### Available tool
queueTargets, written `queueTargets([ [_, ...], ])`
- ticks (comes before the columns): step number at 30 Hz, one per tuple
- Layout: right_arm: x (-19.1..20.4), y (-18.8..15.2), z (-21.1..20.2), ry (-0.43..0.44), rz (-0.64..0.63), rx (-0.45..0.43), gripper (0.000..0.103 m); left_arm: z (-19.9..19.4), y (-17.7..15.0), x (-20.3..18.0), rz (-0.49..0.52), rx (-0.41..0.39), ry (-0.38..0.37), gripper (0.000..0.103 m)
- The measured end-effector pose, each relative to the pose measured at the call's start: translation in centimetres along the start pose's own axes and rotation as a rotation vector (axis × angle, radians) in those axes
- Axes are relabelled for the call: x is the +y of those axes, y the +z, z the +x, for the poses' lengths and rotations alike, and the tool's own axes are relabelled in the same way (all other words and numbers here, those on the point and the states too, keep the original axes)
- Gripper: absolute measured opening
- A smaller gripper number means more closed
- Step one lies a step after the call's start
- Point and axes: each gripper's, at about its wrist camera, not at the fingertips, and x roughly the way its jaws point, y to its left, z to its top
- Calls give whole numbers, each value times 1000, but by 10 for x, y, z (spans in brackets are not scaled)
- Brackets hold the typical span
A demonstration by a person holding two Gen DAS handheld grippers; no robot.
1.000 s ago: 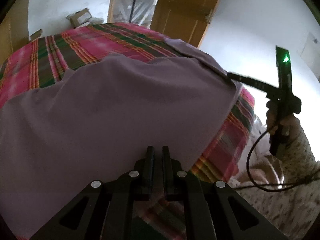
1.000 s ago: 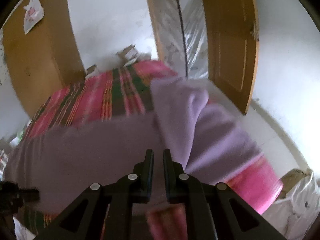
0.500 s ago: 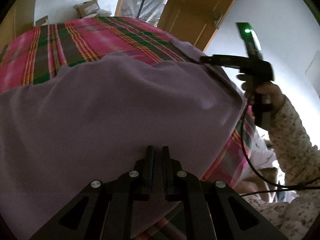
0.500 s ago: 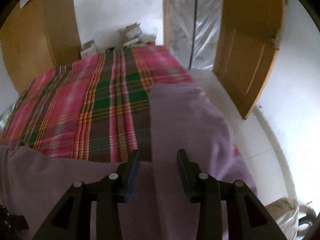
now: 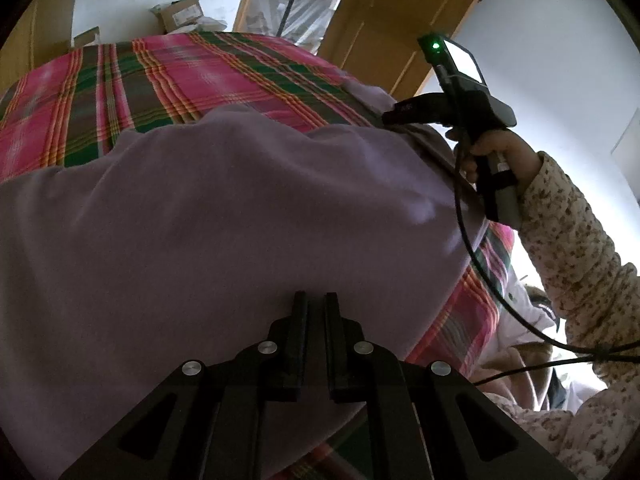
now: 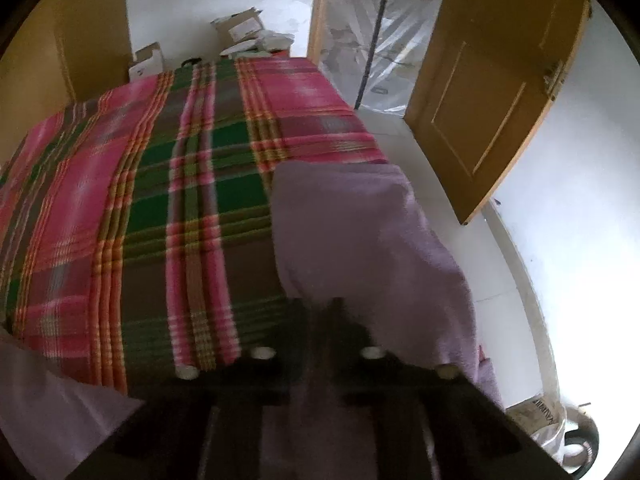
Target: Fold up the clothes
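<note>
Plainly, left gripper (image 5: 316, 300) fingers pinch the lilac garment (image 5: 224, 216); right gripper (image 6: 318, 308) blurred, state unclear; no legible writing.

— What is the left gripper (image 5: 316, 312) looking like up close?

— It is showing matte black fingers on angular black arms, with four round silver screws (image 5: 267, 347) sitting across them.

— And the right gripper (image 5: 390, 117)?

— It is wearing a black pistol-style handle, a green light (image 5: 434, 45) glowing on top beside a pale screen, and a black cable (image 5: 464, 224) trailing down. The sleeve (image 5: 572, 240) is showing cream fabric with small brown speckles.
</note>
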Motion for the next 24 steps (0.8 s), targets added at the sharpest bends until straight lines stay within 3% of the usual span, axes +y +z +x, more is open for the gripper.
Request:
queueTargets([
  [12, -57, -14, -37, 33, 150, -108, 4, 1, 1, -1, -5, -2, 7, 7],
  [17, -96, -28, -63, 42, 239, -171, 4, 1, 2, -1, 2, 3, 11, 7],
  [24, -149, -49, -72, 48, 389, -193, 4, 2, 1, -1, -1, 3, 10, 7],
])
